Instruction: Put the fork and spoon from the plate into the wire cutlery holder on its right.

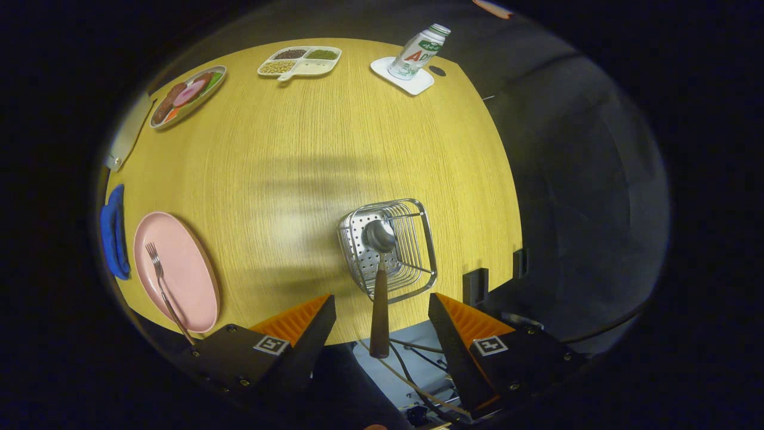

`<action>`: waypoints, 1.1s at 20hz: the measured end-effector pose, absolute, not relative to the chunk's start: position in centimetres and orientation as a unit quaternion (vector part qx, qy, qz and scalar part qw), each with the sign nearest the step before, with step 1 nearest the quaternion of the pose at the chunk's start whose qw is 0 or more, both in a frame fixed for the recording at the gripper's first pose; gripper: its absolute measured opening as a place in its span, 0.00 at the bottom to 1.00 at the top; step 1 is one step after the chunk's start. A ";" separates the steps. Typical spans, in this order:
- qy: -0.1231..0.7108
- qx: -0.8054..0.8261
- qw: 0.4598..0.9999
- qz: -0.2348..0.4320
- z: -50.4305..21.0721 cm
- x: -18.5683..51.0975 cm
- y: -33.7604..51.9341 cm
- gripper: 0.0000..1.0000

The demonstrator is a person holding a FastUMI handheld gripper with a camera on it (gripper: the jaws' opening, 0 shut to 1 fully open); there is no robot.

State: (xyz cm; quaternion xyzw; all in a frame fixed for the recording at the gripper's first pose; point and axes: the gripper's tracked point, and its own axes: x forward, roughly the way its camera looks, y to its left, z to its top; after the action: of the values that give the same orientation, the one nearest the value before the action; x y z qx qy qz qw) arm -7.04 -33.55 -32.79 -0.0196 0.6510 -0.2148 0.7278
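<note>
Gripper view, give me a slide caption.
Open hand-held gripper above spoon standing in wire cutlery holder; fork remains on pink plate.

A wooden-handled spoon (380, 275) stands in a wire cutlery holder (391, 248), metal bowl down on the perforated base, handle tilting back between the spread fingers of the hand-held gripper (382, 313), touching neither. The holder sits on the desk just ahead of the fingers. Far to their left, a silver fork (162, 282) lies lengthwise on an oval pink plate (179, 269).

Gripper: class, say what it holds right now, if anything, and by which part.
Nothing. The gripper is open; the spoon stands between its fingers untouched, bowl in the holder, handle sticking out towards the gripper.
</note>
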 end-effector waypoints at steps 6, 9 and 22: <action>0.631 -0.025 0.744 -0.219 -31.3 -5.8 -31.1 0.96; 0.628 -0.024 0.746 -0.222 -30.8 -5.1 -28.5 0.96; 0.626 -0.066 0.760 -0.160 -31.1 -2.9 -15.3 0.96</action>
State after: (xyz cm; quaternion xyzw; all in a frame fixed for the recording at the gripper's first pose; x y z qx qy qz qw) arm -2.93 -15.35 -31.13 -0.0658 0.6263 -0.1596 0.7603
